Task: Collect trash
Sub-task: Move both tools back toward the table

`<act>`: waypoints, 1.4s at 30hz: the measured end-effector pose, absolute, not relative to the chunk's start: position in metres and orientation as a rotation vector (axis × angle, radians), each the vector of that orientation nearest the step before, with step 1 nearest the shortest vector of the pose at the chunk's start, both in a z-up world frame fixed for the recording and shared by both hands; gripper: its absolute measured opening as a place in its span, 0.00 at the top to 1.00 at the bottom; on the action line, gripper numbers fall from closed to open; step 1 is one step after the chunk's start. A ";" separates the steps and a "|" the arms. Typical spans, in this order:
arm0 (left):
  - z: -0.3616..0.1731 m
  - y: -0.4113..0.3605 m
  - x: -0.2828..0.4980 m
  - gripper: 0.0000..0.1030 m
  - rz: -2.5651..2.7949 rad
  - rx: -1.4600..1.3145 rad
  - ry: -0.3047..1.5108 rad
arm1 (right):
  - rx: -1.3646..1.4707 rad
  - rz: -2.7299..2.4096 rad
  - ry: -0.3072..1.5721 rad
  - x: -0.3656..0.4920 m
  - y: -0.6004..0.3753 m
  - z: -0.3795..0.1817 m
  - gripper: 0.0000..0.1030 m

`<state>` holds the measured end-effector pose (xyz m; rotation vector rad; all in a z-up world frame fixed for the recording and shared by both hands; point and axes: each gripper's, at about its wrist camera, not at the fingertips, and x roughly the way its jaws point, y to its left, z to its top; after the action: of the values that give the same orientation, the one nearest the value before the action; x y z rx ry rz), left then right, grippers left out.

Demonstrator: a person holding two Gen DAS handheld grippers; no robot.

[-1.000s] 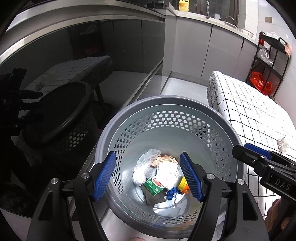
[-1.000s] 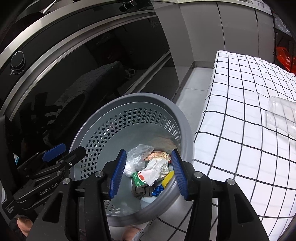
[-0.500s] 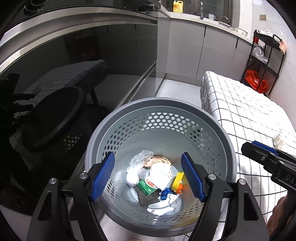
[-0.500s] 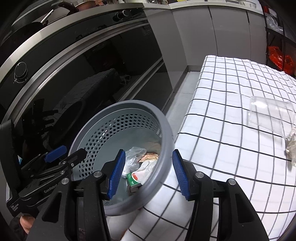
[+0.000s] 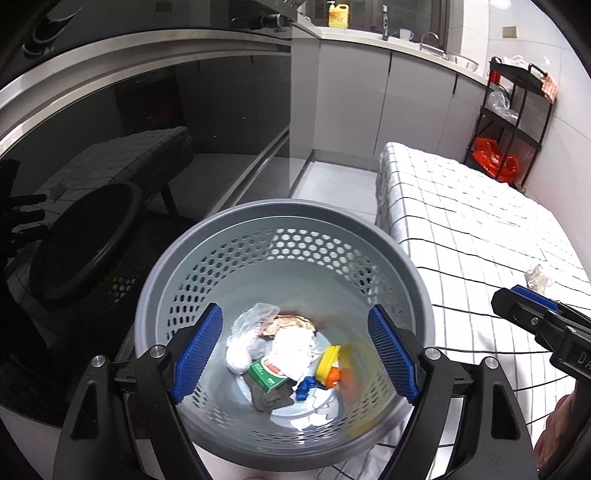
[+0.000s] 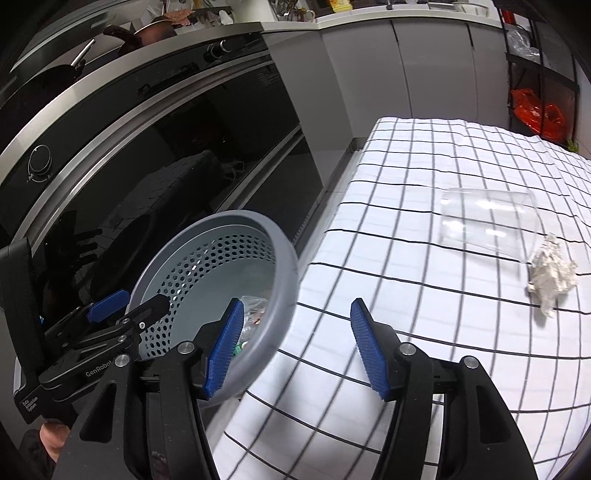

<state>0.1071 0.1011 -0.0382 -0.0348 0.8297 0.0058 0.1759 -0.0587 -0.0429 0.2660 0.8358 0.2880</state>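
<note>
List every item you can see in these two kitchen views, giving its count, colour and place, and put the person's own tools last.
Bin: one, grey, perforated, beside the table.
Trash in bin: several pieces, mixed colours, on its bottom.
Tablecloth: one, white with black grid, over the table.
Plastic cup: one, clear, lying on the cloth.
Crumpled paper: one, white, beside the cup.
Oven: one, black, behind the bin.
Bottle: one, yellow, far counter.
Rack: one, black, corner.
Left gripper: open, above the bin.
Right gripper: open, over the table's edge.
</note>
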 end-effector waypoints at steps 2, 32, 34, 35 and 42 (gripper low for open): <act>-0.038 0.096 0.107 0.23 -0.004 -0.031 0.826 | 0.268 0.278 0.835 0.172 -0.063 -0.043 0.42; -0.039 -0.014 0.101 0.19 -0.204 0.037 0.807 | 0.378 -0.031 0.782 0.137 -0.216 -0.053 0.35; -0.041 -0.022 0.101 0.18 -0.214 0.043 0.810 | 0.371 -0.043 0.794 0.141 -0.222 -0.057 0.35; -0.042 -0.025 0.101 0.18 -0.220 0.045 0.811 | 0.366 -0.048 0.800 0.143 -0.223 -0.060 0.35; -0.049 -0.045 0.101 0.18 -0.247 0.055 0.826 | 0.328 -0.067 0.841 0.160 -0.227 -0.079 0.35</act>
<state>0.1013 -0.0451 -0.0488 0.0552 0.8264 -0.2467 0.1600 -0.2268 -0.0786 0.3278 0.8410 -0.0665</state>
